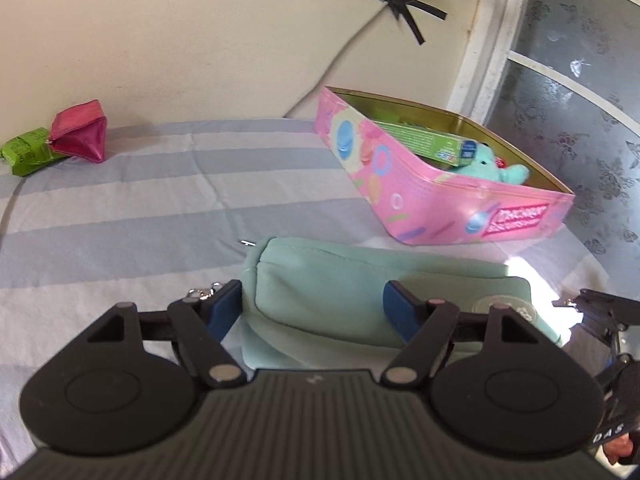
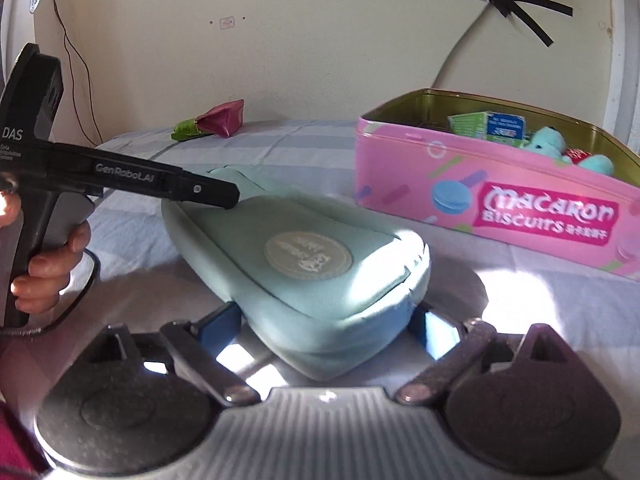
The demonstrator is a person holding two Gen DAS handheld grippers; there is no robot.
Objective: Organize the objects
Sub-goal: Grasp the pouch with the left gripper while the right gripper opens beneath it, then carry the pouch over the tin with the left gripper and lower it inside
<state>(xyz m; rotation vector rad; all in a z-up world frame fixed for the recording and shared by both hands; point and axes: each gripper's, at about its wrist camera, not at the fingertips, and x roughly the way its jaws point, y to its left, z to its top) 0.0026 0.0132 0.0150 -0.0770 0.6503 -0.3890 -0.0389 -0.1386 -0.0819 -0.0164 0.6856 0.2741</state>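
So I've got both grippers on the mint pouch [image 2: 316,276] at once. It's lying flat on the striped bed [image 1: 120,208], just in front of the pink macaron tin [image 2: 500,200], which is open and already has a green box [image 1: 424,142] and a teal plush [image 1: 492,164] inside.

My left gripper [image 1: 314,312] is spread wide with the pouch's long side sitting between its blue pads [image 1: 224,308]. I honestly can't tell if the pads are pressing the fabric yet or only flanking it. My right gripper [image 2: 326,326] is also wide open, straddling the narrow end nearest the camera, pads just beside the corners, not obviously pinching.

What worries me:

1. The pouch is soft and puffy. If I close on a rounded edge, the fabric could squish out and I'd end up pinching a fold, so it sags or slips on the lift.
2. With 2 grippers on 1 floppy thing, uneven lifting would twist it, and 1 side could pop free.
3. The tin already looks fairly full at the plush end, and the pouch looks long. Dropped in crooked, it may hang on the rim or shove the tin along the sheet.
4. The sun glare on the right side makes the pad contact hard to judge.

The red pouch [image 1: 80,136] and green packet [image 1: 24,152] are well apart at the far edge.
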